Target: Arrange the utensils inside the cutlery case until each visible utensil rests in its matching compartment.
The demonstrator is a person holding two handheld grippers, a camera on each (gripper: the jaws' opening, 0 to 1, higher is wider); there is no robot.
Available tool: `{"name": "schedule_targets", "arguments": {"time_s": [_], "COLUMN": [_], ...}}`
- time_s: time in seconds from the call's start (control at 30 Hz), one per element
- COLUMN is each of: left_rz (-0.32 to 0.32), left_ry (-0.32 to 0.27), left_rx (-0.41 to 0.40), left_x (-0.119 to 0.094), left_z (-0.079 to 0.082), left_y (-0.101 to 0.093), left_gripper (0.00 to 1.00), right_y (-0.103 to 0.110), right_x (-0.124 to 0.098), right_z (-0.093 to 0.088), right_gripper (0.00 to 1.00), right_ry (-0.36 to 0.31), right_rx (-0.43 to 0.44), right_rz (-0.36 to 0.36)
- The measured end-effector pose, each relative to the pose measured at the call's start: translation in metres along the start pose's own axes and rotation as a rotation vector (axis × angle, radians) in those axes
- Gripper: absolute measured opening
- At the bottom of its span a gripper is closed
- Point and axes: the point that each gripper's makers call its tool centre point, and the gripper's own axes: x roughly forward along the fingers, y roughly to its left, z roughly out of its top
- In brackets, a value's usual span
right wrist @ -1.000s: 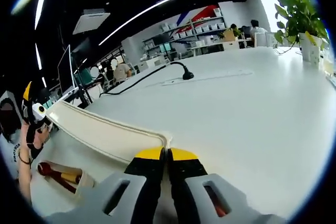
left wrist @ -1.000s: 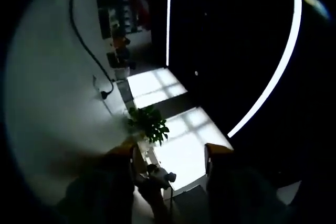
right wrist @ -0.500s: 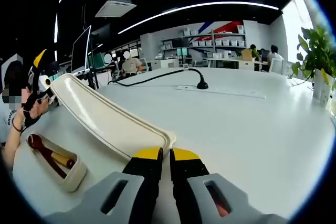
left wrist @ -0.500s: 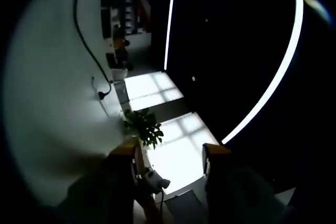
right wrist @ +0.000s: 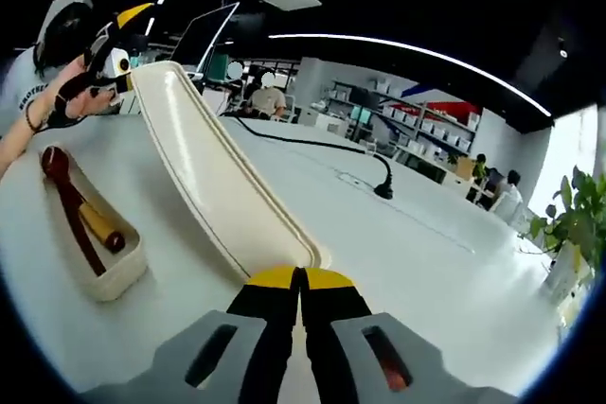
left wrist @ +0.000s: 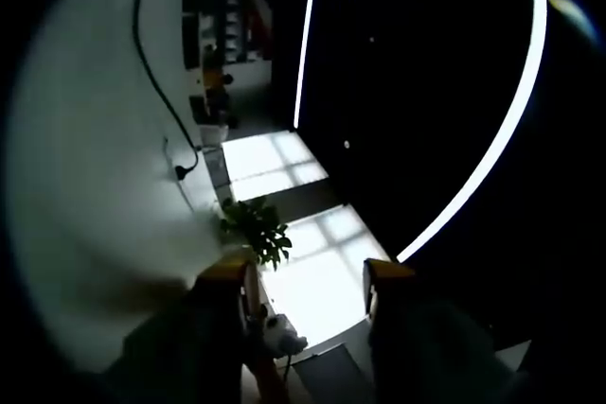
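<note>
My right gripper [right wrist: 302, 276] is shut on the near corner of a long cream case lid [right wrist: 204, 163]. The lid slopes up and away from it over the white table [right wrist: 426, 272]. At the lid's far end, a hand holds my left gripper [right wrist: 128, 18], whose yellow tip points up just above the lid's edge. Left of the lid lies a cream compartment tray [right wrist: 115, 276] with a red utensil [right wrist: 64, 194] and a yellow-handled one [right wrist: 95, 224] in it. In the left gripper view the left gripper [left wrist: 305, 272] is open, with nothing between its jaws.
A black cable [right wrist: 312, 144] crosses the table to a plug [right wrist: 383, 191]. A potted plant [right wrist: 568, 224] stands at the far right edge. A monitor [right wrist: 210, 35] and seated people are beyond the table. The left gripper view looks past the table [left wrist: 95, 196], cable [left wrist: 151, 63] and plant [left wrist: 254, 229].
The right gripper has swung and rolled with the lid corner still in it, so the lid now slopes more steeply up the view. The left gripper view has hardly shifted.
</note>
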Motion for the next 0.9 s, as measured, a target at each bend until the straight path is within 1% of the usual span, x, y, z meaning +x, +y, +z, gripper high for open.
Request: {"name": "schedule_targets", "arguments": {"time_s": [0.07, 0.1, 0.13, 0.2, 0.27, 0.33, 0.43, 0.47, 0.53, 0.67, 0.9], "left_rz": [0.003, 0.006, 0.007, 0.008, 0.010, 0.012, 0.011, 0.015, 0.023, 0.026, 0.035], "left_ry": [-0.001, -0.003, -0.005, -0.009, -0.013, -0.020, -0.025, -0.026, -0.028, -0.032, -0.037], "left_rx": [0.003, 0.006, 0.007, 0.006, 0.005, 0.006, 0.003, 0.004, 0.008, 0.001, -0.001], "left_x": [0.000, 0.000, 0.000, 0.000, -0.001, -0.002, -0.003, -0.003, -0.003, -0.004, -0.004], "left_z": [0.000, 0.000, 0.001, 0.002, 0.002, 0.003, 0.006, 0.006, 0.007, 0.008, 0.010], "left_y": [0.001, 0.001, 0.001, 0.002, 0.002, 0.002, 0.002, 0.003, 0.004, 0.004, 0.006], "left_gripper": [0.51, 0.51, 0.51, 0.51, 0.51, 0.51, 0.52, 0.51, 0.51, 0.52, 0.52], "right_y": [0.004, 0.006, 0.011, 0.014, 0.012, 0.013, 0.015, 0.020, 0.026, 0.031, 0.037], "right_x": [-0.001, -0.001, -0.002, -0.002, -0.001, 0.001, 0.000, 0.000, 0.000, 0.000, -0.001], "right_z": [0.001, 0.003, 0.005, 0.006, 0.006, 0.007, 0.011, 0.013, 0.016, 0.020, 0.025], "right_gripper": [0.00, 0.00, 0.00, 0.00, 0.00, 0.00, 0.08, 0.13, 0.18, 0.19, 0.25], "right_ry": [-0.013, -0.029, -0.044, -0.046, -0.046, -0.055, -0.067, -0.076, -0.086, -0.097, -0.119], "right_rx": [0.103, 0.149, 0.213, 0.278, 0.280, 0.303, 0.331, 0.349, 0.365, 0.358, 0.364], "right_rz": [0.040, 0.061, 0.094, 0.131, 0.136, 0.156, 0.183, 0.207, 0.234, 0.257, 0.306]}}
